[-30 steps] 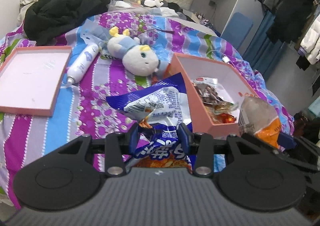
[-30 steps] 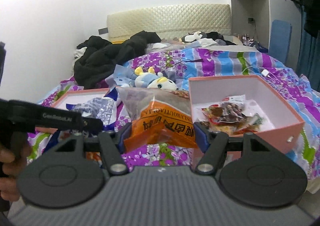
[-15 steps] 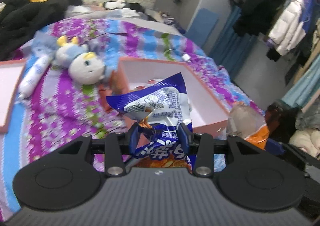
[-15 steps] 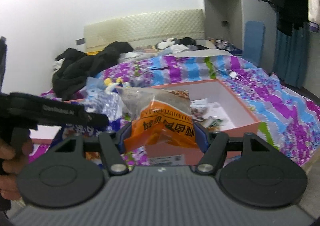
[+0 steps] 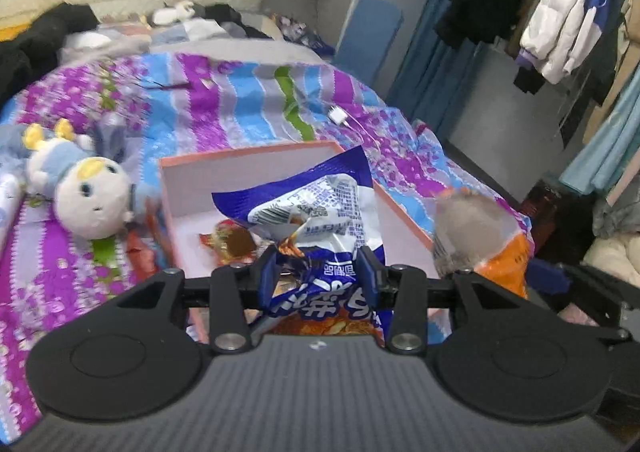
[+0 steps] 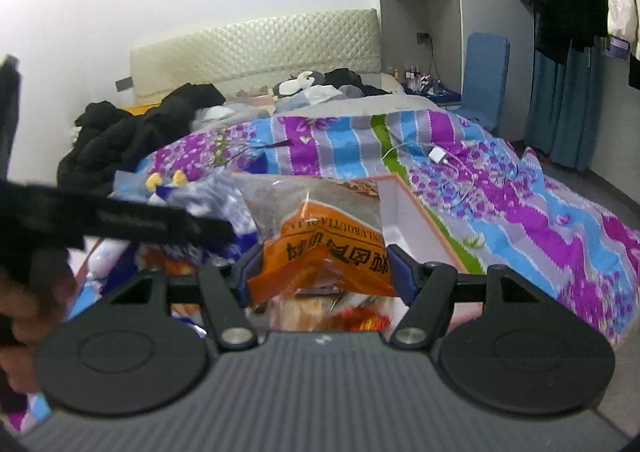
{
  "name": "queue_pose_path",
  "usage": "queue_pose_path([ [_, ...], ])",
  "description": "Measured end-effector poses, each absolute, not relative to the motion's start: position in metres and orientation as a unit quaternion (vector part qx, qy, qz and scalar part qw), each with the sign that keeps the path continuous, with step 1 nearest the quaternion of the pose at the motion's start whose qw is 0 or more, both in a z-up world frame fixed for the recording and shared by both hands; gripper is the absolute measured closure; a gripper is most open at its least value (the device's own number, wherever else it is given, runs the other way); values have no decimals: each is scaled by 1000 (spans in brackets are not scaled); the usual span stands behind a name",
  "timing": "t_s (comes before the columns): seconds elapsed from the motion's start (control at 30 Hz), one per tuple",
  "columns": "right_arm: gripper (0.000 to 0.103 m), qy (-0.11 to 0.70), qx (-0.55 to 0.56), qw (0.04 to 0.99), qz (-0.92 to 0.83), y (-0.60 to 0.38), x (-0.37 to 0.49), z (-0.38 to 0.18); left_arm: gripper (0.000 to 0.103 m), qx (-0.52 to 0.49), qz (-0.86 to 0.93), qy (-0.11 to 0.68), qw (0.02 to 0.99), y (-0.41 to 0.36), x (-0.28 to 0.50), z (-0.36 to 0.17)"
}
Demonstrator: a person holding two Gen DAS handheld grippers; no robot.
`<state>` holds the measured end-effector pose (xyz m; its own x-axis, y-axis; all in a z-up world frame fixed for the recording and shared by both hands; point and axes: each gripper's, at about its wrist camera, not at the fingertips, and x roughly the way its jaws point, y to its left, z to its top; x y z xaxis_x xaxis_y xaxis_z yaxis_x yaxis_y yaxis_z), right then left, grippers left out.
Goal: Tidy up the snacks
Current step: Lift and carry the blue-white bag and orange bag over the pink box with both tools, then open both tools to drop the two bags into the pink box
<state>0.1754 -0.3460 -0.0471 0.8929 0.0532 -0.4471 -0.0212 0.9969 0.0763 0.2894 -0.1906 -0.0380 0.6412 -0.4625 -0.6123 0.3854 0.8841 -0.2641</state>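
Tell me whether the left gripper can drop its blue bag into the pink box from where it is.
Probably yes. The left gripper holds the blue snack bag right at the open pink box, whose floor holds only a few wrappers; nothing blocks it.

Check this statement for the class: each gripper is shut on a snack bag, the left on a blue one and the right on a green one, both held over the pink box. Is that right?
One detail is wrong. The right gripper is shut on an orange bag, not a green one, as the right wrist view shows. The left gripper does hold the blue bag, and both are over the pink box.
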Motion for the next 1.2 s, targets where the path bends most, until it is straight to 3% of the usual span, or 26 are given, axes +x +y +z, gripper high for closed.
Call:
queue_pose_path([
  [0.57,35,367,37,929,-7,-412,307,-132,56,-36,-227,469,853,-231,420,-144],
  [0.83,34,387,48,921,-1,-420,323,-157,56,-29,-224,484,846,-239,429,-165],
  [0.9,34,388,53,920,-2,-420,322,-156,54,-33,-223,478,849,-238,428,-164],
  [1.0,27,389,59,919,-10,-420,317,-154,37,-32,-224,475,850,-235,423,-156],
  [1.2,27,361,61,930,-19,-416,290,-134,35,-38,-231,438,868,-218,393,-122],
])
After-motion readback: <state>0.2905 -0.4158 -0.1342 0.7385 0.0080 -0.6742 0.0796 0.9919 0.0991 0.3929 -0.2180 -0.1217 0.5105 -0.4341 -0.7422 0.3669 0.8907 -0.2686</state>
